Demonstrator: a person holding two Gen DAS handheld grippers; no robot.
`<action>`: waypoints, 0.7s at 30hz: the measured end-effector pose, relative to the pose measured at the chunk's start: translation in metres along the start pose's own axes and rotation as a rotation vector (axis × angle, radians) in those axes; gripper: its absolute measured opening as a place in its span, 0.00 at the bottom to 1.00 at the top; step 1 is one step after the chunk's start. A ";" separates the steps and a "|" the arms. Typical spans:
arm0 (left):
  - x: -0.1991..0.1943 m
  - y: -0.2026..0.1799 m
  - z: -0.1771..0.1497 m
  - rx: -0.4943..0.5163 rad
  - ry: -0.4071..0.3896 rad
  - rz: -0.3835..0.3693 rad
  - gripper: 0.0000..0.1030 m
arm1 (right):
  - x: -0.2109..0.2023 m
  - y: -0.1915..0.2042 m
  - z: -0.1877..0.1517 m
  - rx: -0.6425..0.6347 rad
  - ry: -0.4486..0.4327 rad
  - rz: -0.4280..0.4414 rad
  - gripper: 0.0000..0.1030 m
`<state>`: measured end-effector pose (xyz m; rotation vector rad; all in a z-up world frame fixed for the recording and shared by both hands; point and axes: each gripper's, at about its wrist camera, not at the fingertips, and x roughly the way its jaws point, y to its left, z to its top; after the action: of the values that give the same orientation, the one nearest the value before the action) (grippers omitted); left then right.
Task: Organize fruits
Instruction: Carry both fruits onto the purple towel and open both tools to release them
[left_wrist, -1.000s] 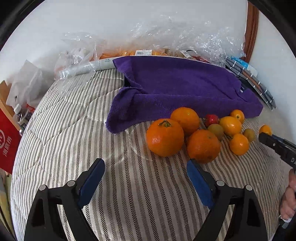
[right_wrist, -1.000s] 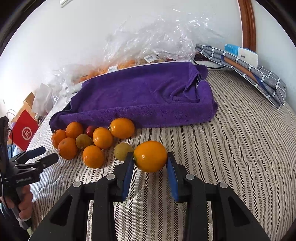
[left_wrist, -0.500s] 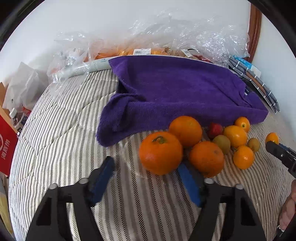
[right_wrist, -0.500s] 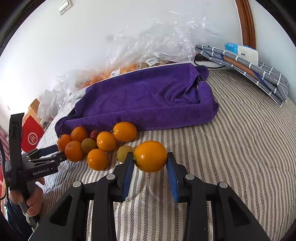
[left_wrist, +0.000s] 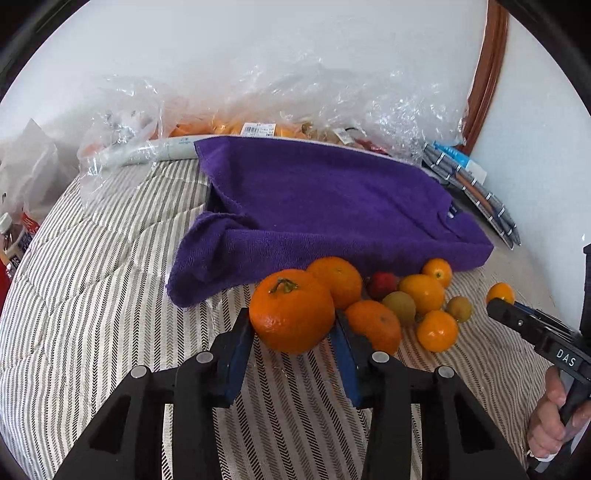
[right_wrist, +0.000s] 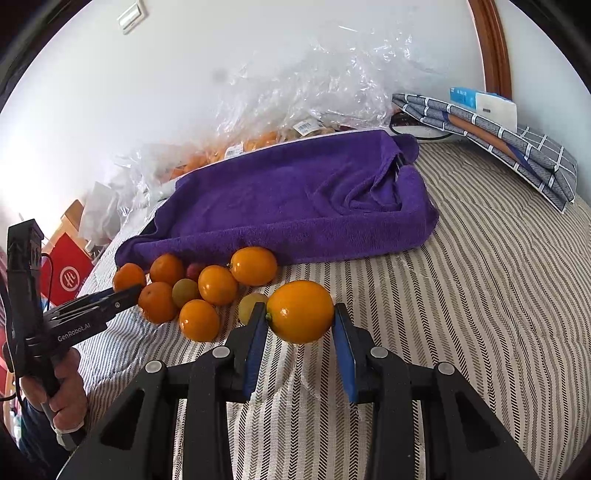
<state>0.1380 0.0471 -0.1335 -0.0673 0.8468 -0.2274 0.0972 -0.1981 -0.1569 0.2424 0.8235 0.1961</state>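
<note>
— Grippers first: what has each one got?

— Nearest the left camera, the left gripper (left_wrist: 293, 334) has its blue pads on either side of a big round orange mandarin with a green stem (left_wrist: 291, 311); the jaws are closing on it and both pads look to be touching its flanks. The stem points up and slightly away, so the fruit sits nearly upright on the striped grey-and-white quilt (left_wrist: 92, 314).

— And the right?

— The right gripper (right_wrist: 300, 326) is clamped on a smooth yellow-orange oval citrus (right_wrist: 300, 311). Its long axis runs across, pad to pad, with the small stem end turned toward the left pad.

— Where is the rest of the fruit?

— Just beyond, in a loose cluster (right_wrist: 192, 291) on the quilt between the two tools: small orange ones, a couple of greenish ones, and one small red fruit (left_wrist: 382, 284). One greenish fruit (right_wrist: 251, 306) lies just beside the right gripper's left finger.

— Behind that?

— A rumpled purple terry towel (right_wrist: 295, 199), its front edge near the cluster. Farther back, crinkled clear plastic bags (left_wrist: 295, 103) with orange produce lie against the white wall (left_wrist: 258, 37), and a folded grey checked cloth (right_wrist: 498, 136) rests to the right.
</note>
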 end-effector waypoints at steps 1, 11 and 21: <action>-0.002 -0.001 0.000 0.002 -0.011 -0.001 0.39 | -0.001 0.000 0.000 0.001 -0.004 0.003 0.34; -0.019 0.011 0.005 -0.041 -0.088 0.007 0.39 | -0.013 0.009 -0.004 -0.050 -0.039 0.057 0.34; -0.031 0.021 0.014 -0.096 -0.129 0.005 0.39 | -0.026 0.031 0.010 -0.123 -0.011 0.025 0.34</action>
<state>0.1324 0.0736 -0.1047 -0.1678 0.7289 -0.1761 0.0855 -0.1763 -0.1232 0.1383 0.7945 0.2679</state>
